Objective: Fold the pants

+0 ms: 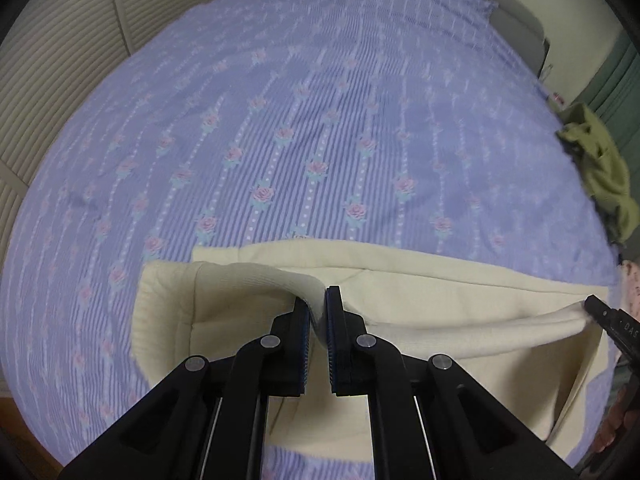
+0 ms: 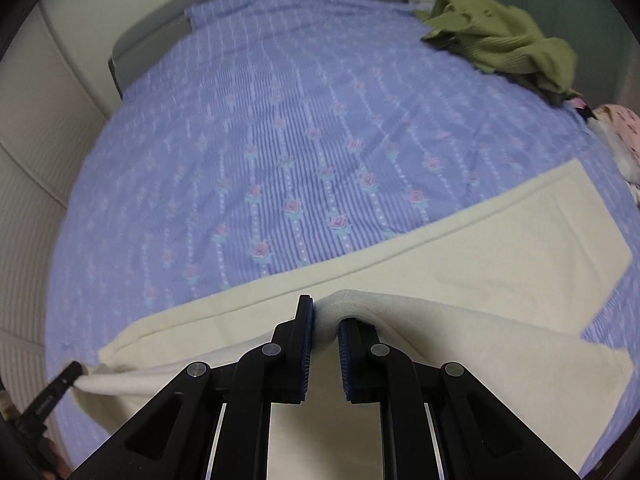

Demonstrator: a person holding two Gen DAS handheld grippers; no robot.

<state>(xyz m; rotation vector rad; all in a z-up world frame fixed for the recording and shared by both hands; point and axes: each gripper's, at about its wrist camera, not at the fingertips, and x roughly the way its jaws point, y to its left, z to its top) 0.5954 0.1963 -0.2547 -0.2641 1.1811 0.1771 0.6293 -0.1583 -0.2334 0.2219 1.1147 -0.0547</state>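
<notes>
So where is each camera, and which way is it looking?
Left wrist view: sits on the left claw, looking down along it at the cream pants on the flowery purple bedsheet; both its fingers show, and the right claw's tip at the right edge.
Right wrist view: sits on the right claw, looking down at the same pants; its own fingers show, and the left claw's tip at lower left.
Both share the pants, bedsheet and green garment.
</notes>
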